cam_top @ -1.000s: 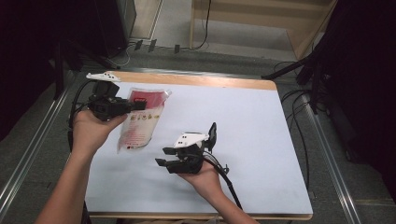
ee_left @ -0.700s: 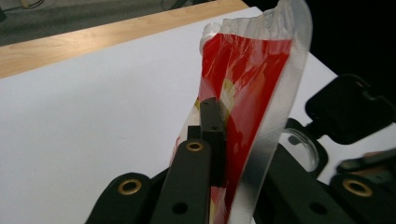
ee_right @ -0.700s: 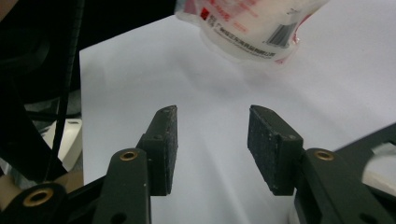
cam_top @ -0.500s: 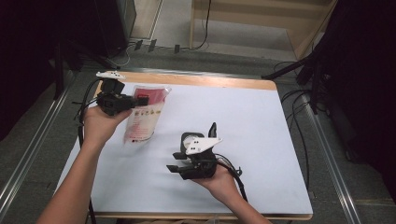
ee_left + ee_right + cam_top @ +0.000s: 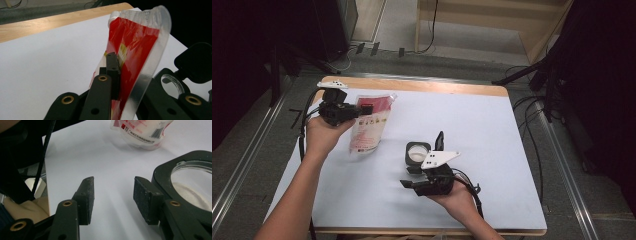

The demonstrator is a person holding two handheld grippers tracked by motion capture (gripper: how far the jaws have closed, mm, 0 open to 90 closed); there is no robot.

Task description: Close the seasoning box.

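Observation:
A red and white pouch (image 5: 368,131) hangs tilted from my left gripper (image 5: 363,109) at the far left of the table, its lower end at the white mat. In the left gripper view the jaws of the left gripper (image 5: 120,63) are shut on the pouch's (image 5: 136,50) red top edge. A black round container (image 5: 417,153) with white powder inside stands mid-table, its lid (image 5: 439,141) flipped up. My right gripper (image 5: 406,177) lies just in front of it, open. In the right gripper view the right gripper (image 5: 113,187) holds nothing, and the container (image 5: 192,182) sits beside its right jaw.
A white mat (image 5: 492,130) covers most of the wooden table (image 5: 447,86). Cables trail from both grippers. Metal rails run along the table's left and right sides, with dark floor and stands beyond.
The left hand shifted right with the pouch, then sank a little. The right gripper drew back toward the near right, uncovering the open container.

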